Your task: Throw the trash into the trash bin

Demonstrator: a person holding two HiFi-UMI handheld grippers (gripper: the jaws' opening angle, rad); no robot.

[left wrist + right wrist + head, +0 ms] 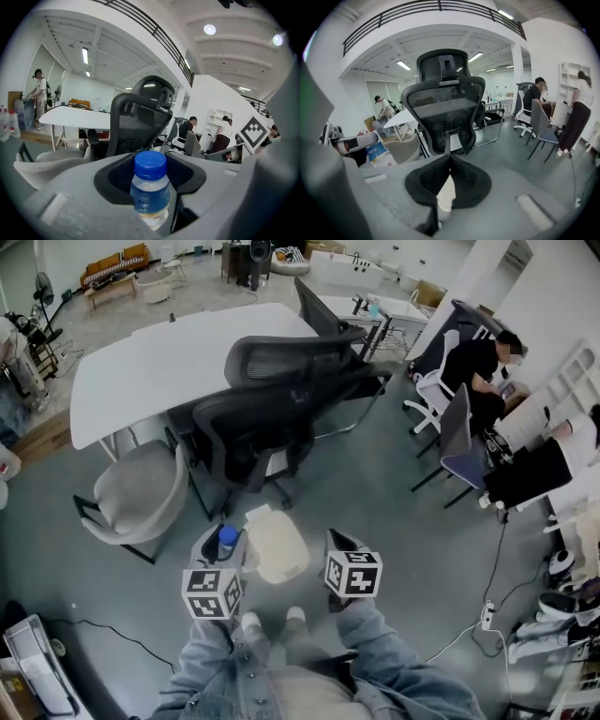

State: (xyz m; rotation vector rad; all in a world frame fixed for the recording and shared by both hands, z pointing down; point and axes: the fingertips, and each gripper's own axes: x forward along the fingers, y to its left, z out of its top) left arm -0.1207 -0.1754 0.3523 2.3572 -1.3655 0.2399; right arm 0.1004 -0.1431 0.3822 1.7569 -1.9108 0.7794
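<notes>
A small clear bottle [151,192] with a blue cap and a blue label stands upright between the jaws of my left gripper [150,161], which is shut on it. In the head view the bottle [227,540] and left gripper [221,549] are low left of centre, right beside a cream trash bin [277,547] on the floor. My right gripper [339,547] is on the bin's other side; its jaws meet at the tips with nothing held [450,161]. Below the tips, the gap between the jaws shows a bit of the cream bin [446,194]. The bottle [377,154] also shows at the left of the right gripper view.
Two black mesh office chairs [272,418] stand just beyond the bin, beside a white table [178,362]. A grey armchair [141,488] is at the left. People sit at desks [487,381] on the right. A cable and power strip [487,615] lie on the floor at the right.
</notes>
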